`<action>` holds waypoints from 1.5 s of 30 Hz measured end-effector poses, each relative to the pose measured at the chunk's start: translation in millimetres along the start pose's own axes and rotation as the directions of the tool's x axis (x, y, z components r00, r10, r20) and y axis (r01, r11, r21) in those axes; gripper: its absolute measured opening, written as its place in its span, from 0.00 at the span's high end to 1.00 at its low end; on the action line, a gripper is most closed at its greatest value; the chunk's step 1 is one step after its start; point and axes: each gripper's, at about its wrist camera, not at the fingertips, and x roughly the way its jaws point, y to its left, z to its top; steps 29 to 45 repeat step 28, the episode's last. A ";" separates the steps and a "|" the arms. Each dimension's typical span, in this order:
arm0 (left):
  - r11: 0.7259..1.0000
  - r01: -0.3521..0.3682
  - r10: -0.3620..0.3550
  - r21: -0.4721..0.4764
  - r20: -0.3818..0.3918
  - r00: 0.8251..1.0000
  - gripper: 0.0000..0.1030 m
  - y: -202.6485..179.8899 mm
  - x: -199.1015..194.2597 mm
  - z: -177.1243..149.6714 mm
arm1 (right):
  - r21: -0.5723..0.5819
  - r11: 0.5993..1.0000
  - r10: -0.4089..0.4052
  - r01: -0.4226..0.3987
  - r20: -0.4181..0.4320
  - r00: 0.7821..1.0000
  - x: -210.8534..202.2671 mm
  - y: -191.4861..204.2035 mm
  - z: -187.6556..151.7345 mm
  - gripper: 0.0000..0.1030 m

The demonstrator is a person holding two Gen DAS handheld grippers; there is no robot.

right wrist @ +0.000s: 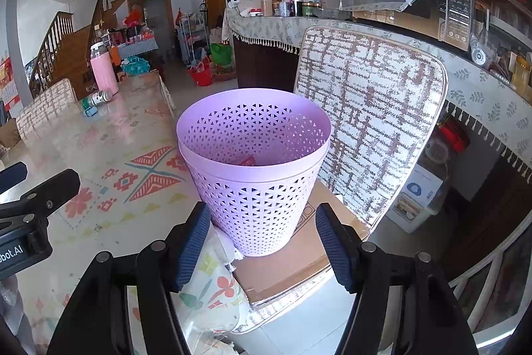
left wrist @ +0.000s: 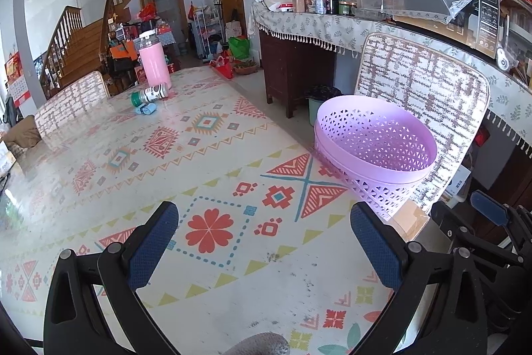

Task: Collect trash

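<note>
Trash left on the desk (left wrist: 99,188): a toppled plastic bottle (left wrist: 151,94) beside a pink flask (left wrist: 153,62), far from the lilac basket (right wrist: 256,168). Likely light, slick and round, so clamp mid-body. Left gripper (left wrist: 264,242) and right gripper (right wrist: 262,242) both gape, holding nothing.

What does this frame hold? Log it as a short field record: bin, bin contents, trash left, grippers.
bin: purple basket, upright on a cardboard box on a chair seat beside the table
bin contents: one red scrap visible inside
trash left: tipped bottle and small blue item at the table's far end, by a pink flask
left gripper: open, empty
right gripper: open, empty
</note>
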 end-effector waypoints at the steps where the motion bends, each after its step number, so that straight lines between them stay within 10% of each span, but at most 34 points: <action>1: 1.000 -0.001 0.001 0.000 0.001 1.000 0.00 -0.1 0.1 0.2 | -0.001 1.000 0.000 0.000 -0.001 1.000 0.4 0.2 0.3 0.32; 45: 1.000 0.022 -0.022 0.004 -0.017 1.000 0.00 -2.3 5.2 -0.8 | -0.004 1.000 0.002 -0.002 -0.012 1.000 4.8 -0.3 -0.5 0.29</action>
